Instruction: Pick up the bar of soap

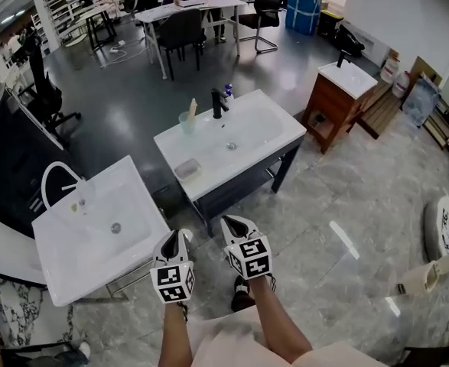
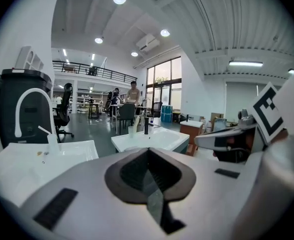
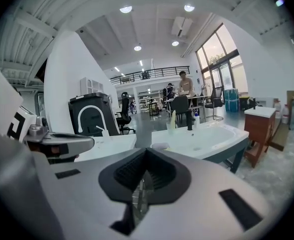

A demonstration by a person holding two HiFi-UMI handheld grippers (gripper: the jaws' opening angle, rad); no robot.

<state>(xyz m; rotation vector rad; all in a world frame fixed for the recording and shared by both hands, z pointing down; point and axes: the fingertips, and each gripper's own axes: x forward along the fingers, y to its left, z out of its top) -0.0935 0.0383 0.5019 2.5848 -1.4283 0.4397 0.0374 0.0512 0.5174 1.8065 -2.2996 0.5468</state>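
Observation:
The bar of soap (image 1: 187, 168), pale and rectangular, lies on the front left ledge of the middle white sink (image 1: 285, 131), which has a black faucet (image 1: 219, 103). In the right gripper view the soap (image 3: 160, 146) shows just past the jaws, on the near corner of that sink. Both grippers are held low and close together, well short of the sink. My left gripper (image 1: 180, 236) (image 2: 148, 151) has its jaws together with nothing between them. My right gripper (image 1: 235, 225) (image 3: 145, 152) is likewise shut and empty.
A cup with a toothbrush (image 1: 187, 119) and a small blue bottle (image 1: 228, 91) stand beside the faucet. A second white sink (image 1: 132, 176) with an arched white faucet (image 1: 56, 173) is at the left. A wooden vanity (image 1: 339, 98) stands at the right, with desks and chairs behind.

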